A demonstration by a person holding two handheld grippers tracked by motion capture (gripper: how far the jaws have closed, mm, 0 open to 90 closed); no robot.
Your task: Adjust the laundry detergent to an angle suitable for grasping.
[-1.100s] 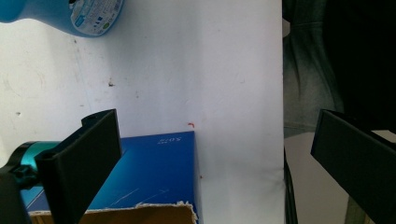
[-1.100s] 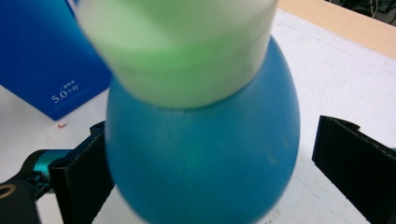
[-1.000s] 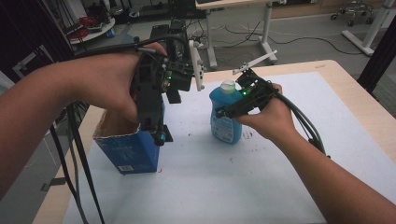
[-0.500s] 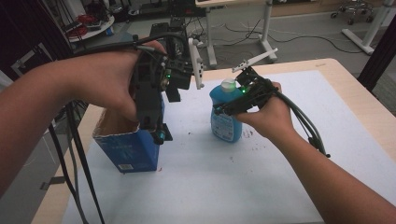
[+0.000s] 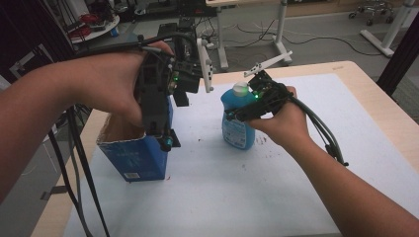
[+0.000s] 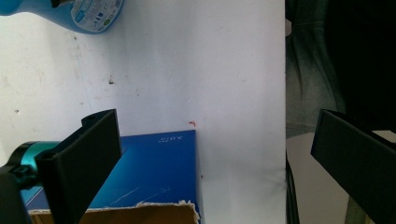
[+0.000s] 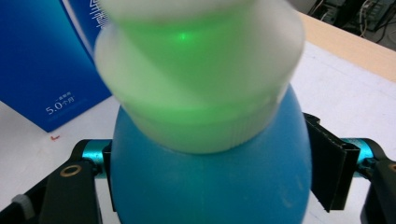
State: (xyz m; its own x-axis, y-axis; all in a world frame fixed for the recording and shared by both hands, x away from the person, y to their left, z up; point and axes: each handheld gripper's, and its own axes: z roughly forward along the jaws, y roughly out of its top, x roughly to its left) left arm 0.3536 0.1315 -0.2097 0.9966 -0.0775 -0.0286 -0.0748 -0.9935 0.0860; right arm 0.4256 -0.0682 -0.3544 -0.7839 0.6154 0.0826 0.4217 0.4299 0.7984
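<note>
Hugging bottle, right claw

This looks like a lab or a workroom. The wooden table has a white sheet on it. Behind it, cables lie on the grey floor, by white desk legs and a wheeled chair base.
</note>
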